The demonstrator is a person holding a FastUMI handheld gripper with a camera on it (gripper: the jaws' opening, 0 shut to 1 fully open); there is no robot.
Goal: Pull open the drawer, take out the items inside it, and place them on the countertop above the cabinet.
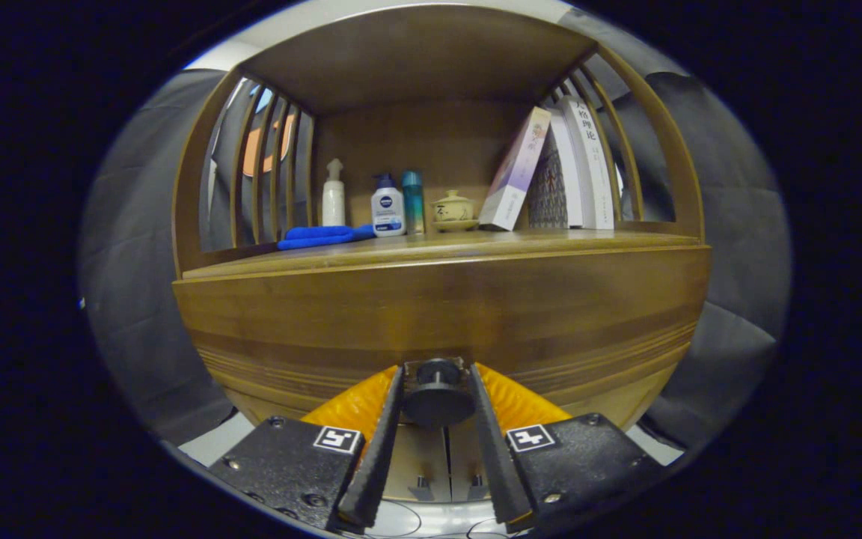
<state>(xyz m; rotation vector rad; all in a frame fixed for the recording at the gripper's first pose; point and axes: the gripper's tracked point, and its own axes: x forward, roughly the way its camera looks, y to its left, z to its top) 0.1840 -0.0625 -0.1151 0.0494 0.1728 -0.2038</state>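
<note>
- The drawer [438, 314] is seen as the broad wooden front of the cabinet, directly ahead of the gripper; it appears closed, flush under the counter edge.
- A dark round knob [438, 400] is set low on the drawer front, in the middle.
- The knob is flanked by the two fingers of the gripper [438, 385], one close on each side; whether both are pressed against it cannot be told. The fingers are set only slightly apart, about the width of the knob.
- The counter [551, 239] lies above the drawer, under a wooden shelf roof with slatted sides.
- On the counter, a blue cloth [319, 236] is laid toward the left.
- Behind the cloth a white bottle [334, 196] is stood upright, with a pump bottle [387, 207] and a teal bottle [413, 201] just beside it.
- A small lidded cup on a saucer [453, 209] is placed near the middle.
- Several books [569, 168] are leaned together on the right, the front one tilted.
</note>
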